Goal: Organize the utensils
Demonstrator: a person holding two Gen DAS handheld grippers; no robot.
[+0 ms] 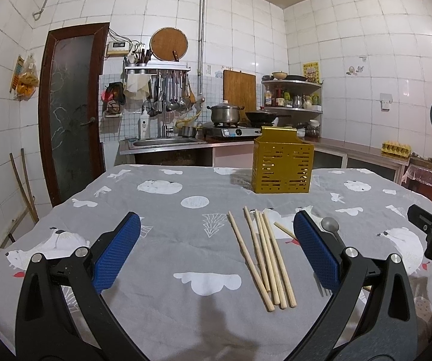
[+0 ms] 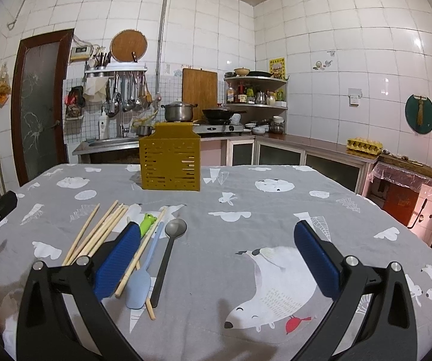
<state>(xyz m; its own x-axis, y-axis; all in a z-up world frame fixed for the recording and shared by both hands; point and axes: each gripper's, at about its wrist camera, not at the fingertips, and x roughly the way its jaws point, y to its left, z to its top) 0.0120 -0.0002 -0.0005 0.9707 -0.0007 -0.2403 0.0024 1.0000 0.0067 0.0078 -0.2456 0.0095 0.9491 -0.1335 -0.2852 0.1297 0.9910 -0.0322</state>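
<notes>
A yellow slotted utensil holder stands upright at the far side of the table. Several wooden chopsticks lie loose on the grey cloth. Beside them lie a grey spoon with a black handle, a light blue utensil and a green one. My left gripper hovers open over the cloth, chopsticks between its pads. My right gripper is open too, its left pad above the chopsticks. Neither holds anything.
The table wears a grey cloth printed with polar bears. Behind it run a sink, a stove with pots and a counter with an egg tray. A brown door stands at left.
</notes>
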